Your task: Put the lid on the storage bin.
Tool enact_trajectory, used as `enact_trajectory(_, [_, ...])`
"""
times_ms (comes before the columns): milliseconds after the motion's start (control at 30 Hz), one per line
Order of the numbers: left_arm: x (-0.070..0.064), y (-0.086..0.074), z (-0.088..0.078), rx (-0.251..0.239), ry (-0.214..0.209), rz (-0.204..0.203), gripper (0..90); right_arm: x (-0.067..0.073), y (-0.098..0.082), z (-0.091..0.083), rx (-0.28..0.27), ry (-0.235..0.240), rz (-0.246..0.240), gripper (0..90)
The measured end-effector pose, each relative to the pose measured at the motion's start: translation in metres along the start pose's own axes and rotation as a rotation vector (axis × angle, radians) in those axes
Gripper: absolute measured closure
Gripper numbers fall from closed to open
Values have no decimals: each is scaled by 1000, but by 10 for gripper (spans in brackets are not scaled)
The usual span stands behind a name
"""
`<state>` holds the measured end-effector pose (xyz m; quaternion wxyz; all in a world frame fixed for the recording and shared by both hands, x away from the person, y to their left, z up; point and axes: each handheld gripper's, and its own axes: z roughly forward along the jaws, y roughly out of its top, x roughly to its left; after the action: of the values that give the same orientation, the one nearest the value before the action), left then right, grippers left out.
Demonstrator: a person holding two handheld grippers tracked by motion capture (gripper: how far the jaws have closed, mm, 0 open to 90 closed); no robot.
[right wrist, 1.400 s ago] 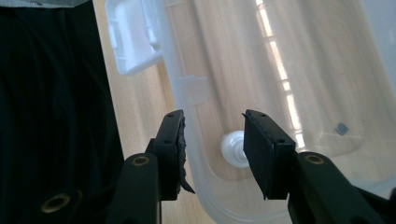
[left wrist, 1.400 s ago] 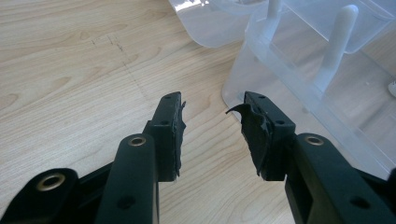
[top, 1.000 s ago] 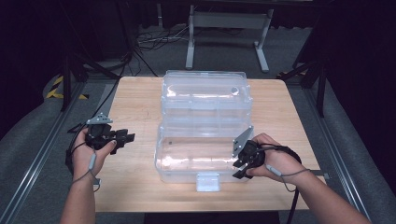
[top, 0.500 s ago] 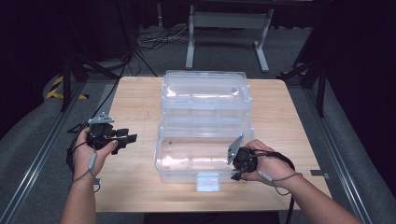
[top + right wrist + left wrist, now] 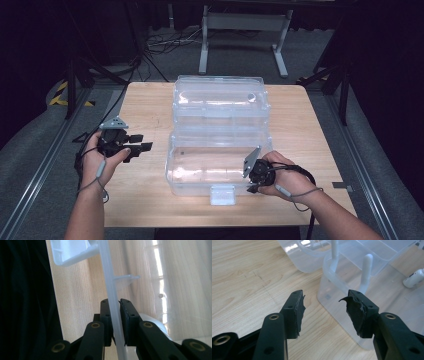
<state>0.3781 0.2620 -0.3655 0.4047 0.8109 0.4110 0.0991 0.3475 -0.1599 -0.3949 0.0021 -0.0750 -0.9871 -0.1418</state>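
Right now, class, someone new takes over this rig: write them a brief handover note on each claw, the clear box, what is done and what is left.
Right claw: its jaws have just been closing and now pinch the front wall of the clear plastic box near its right front corner.
Left claw: open, holding nothing, just left of the box over the wooden table; its jaws have just been opening.
Box: mid-table, lid swung open to the far side, white latch at the front.
Done: box is open, right grip taken.
Left: probably a left grip, then moving or closing the box.
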Motion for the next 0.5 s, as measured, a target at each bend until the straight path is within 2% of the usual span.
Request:
enact_trajectory(133, [-5, 10, -2, 21, -11, 23, 488, 0, 0, 0, -4, 0, 6, 812])
enact_trajectory(300, [-12, 24, -6, 15, -34, 39, 484, 0, -1, 0, -14, -1, 7, 811])
enact_trajectory(500, [-21, 44, -6, 14, -46, 91, 478, 0, -3, 0, -28, -2, 21, 808])
